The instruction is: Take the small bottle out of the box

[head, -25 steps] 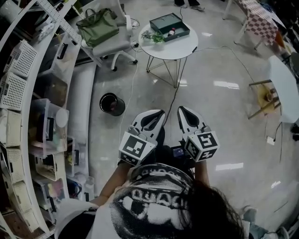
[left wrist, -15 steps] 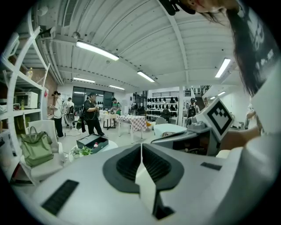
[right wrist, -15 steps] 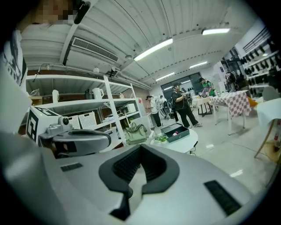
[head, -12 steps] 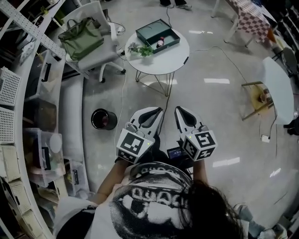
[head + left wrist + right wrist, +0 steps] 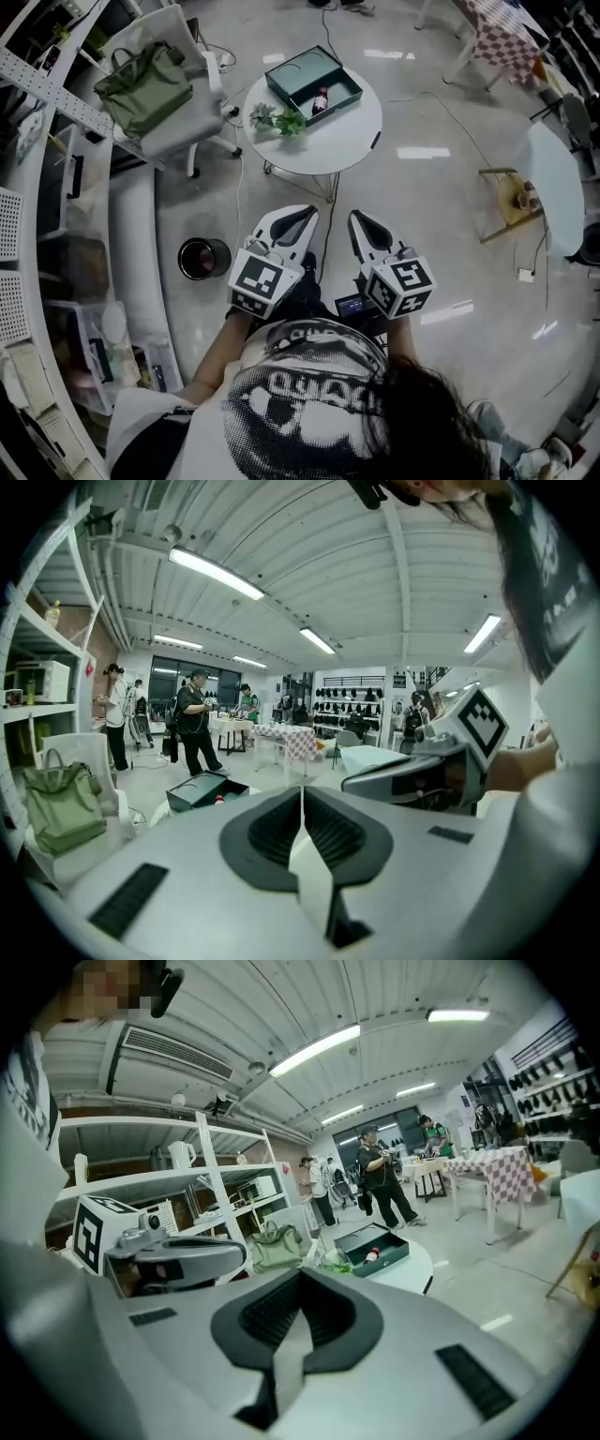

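A dark green open box (image 5: 314, 84) lies on a round white table (image 5: 337, 136) ahead of me. Inside it lies a small bottle (image 5: 321, 99) with a red cap, also in the right gripper view as the bottle (image 5: 373, 1255) in the box (image 5: 370, 1246), and in the left gripper view as the box (image 5: 202, 790). My left gripper (image 5: 302, 213) and right gripper (image 5: 358, 217) are held side by side close to my body, well short of the table. Both are shut with nothing between the jaws.
A small green plant (image 5: 277, 119) sits on the table beside the box. A white chair with a green bag (image 5: 145, 89) stands left of the table, a black bin (image 5: 202, 258) on the floor nearer me. Shelving (image 5: 37, 216) runs along the left. Several people (image 5: 194, 731) stand farther back.
The table with the box has come nearer and lower in the head view as I walk toward it. Both grippers keep the same shut pose in front of me.
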Demonstrator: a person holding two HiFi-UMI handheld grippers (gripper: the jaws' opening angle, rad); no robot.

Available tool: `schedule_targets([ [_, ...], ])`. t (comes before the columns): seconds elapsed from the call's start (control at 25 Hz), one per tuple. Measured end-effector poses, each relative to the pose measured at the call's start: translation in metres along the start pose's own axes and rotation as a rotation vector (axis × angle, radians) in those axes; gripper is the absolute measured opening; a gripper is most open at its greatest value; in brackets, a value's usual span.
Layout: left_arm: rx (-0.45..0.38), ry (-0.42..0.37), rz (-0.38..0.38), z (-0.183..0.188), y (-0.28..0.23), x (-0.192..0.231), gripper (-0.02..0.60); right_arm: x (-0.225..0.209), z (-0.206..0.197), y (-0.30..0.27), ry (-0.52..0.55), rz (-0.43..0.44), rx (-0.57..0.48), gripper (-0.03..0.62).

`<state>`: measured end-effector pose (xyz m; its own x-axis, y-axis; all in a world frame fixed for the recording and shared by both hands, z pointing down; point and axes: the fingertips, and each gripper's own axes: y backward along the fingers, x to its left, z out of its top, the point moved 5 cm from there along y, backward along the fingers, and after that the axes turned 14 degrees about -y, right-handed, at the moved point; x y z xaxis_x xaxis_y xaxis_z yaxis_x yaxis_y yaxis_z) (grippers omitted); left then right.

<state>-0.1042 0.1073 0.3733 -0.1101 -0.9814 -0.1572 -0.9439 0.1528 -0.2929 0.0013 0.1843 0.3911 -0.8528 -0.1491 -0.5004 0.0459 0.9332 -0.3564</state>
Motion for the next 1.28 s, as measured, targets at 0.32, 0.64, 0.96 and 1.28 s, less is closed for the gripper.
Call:
schedule_targets([
  [0.32,-0.013,0.016,-0.026,-0.013,-0.019,0.045,0.017,-0.004,0.012,-0.035,-0.02,-0.053,0.011,-0.003],
  [0.64,-0.035,0.04,-0.027,-0.017,-0.023,0.063,0.017,-0.005,0.017,-0.056,-0.045,-0.051,0.046,-0.003],
  [0.96,0.009,0.107,0.077,-0.034,-0.006,0.082,0.017,-0.002,0.025,-0.086,-0.024,0.016,0.093,-0.003],
  [1.28,0.069,0.147,0.214,-0.049,-0.018,0.113,0.017,-0.018,0.043,-0.134,-0.001,0.134,0.161,-0.003],
])
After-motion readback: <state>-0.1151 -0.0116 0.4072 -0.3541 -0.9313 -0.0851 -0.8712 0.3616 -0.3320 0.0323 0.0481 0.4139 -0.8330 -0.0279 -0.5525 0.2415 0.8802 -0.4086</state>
